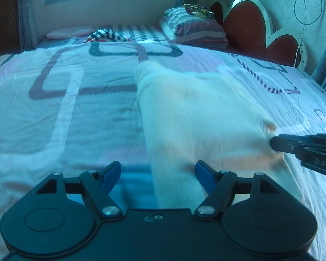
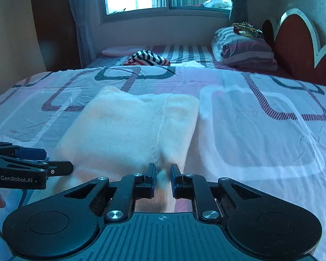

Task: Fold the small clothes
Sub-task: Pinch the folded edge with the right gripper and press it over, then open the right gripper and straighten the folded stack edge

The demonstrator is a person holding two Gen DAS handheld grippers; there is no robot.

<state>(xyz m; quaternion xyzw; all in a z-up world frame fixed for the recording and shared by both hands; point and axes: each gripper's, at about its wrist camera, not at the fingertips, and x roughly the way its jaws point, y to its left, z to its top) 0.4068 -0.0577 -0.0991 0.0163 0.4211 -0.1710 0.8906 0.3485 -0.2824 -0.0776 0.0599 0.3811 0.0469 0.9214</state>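
pinching white garment (image 2: 128, 128), right hand-held gripper (image 2: 163, 177)

Showing as soft, fuzzy pale cloth garment (image 2: 128, 126); lying on smooth, lightly creased cotton-like bedsheet (image 2: 260, 130). Looking matt black plastic with shiny metal rivets: right gripper (image 2: 163, 174), left gripper (image 1: 157, 174) bearing blue pads (image 1: 110, 176).

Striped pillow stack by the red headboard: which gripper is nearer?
Right, slightly. The right gripper pinches the cream fleece garment's headboard-side near edge; the left gripper is open at its opposite side, farther from the striped pillow stack.
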